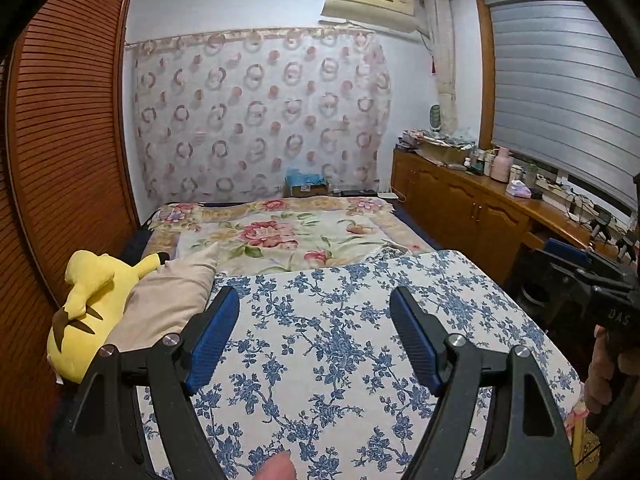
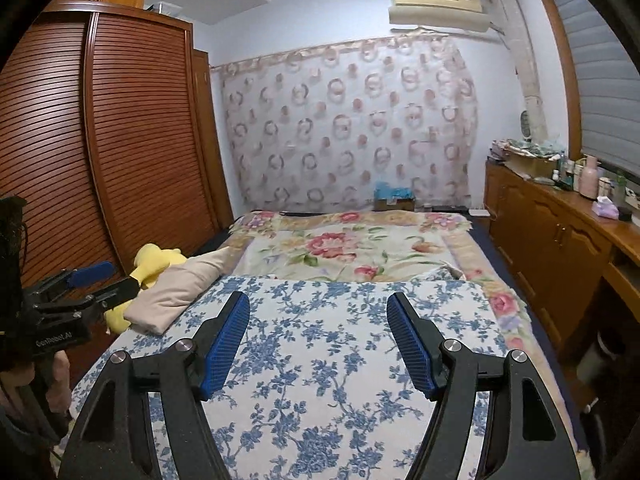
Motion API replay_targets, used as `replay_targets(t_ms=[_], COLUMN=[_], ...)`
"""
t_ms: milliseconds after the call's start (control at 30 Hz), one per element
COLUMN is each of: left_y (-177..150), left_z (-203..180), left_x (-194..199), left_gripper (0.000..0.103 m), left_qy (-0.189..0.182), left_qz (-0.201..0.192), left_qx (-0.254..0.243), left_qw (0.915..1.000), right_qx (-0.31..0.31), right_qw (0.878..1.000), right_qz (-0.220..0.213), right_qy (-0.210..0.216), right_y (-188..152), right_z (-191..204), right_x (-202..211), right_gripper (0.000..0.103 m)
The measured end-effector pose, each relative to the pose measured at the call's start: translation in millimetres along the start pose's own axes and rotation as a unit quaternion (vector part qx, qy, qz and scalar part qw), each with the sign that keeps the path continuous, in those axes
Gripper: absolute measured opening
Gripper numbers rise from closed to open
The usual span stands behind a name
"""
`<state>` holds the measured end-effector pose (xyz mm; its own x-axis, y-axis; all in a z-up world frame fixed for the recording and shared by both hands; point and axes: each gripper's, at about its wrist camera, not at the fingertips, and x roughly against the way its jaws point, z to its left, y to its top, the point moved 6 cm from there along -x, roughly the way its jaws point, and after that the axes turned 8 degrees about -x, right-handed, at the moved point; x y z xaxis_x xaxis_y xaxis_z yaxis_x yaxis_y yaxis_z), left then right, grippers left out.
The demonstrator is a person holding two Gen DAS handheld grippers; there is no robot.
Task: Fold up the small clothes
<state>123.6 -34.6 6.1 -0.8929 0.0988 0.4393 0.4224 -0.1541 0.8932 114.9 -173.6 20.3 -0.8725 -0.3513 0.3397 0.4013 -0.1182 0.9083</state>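
Beige folded garment (image 2: 176, 292): lying at left edge of blue-flowered board (image 2: 320, 340), touching yellow plush toy (image 1: 90, 300); apparently folded already. Left claw (image 1: 314, 336), right claw (image 2: 318, 340): both released, empty, above board. No other small clothes visible; remainder uncertain.

left hand-held gripper (image 1: 314, 306): jaws stand wide apart, nothing between the blue pads (image 1: 212, 336), pointing slightly downward.
right hand-held gripper (image 2: 318, 312): jaws spread wide, empty, tilted slightly downward, level with the left hand-held gripper, at its right side.
right hand (image 1: 600, 372): wrapped around the grip below the right hand-held gripper.
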Motion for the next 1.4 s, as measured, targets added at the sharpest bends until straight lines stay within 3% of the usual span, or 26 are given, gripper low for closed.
replay_targets(t_ms=[300,1400], left_y=[-5.8,-7.0], left_z=[0.2,4.5], left_x=[-3.8,-0.4], left_gripper=[0.078,0.078], left_qy=[0.007,0.019], left_qz=[0.006,0.003], left_qx=[0.001,-0.003], left_qw=[1.0000,0.9998], right_qx=[-0.001,0.001], right_qw=[1.000,1.000], right_qz=[-0.003,0.000], right_qy=[-0.008,-0.004], right_y=[-13.3,-8.8], right_z=[7.0,-11.2], right_x=[5.1,1.3], right_gripper=[0.073,0.073])
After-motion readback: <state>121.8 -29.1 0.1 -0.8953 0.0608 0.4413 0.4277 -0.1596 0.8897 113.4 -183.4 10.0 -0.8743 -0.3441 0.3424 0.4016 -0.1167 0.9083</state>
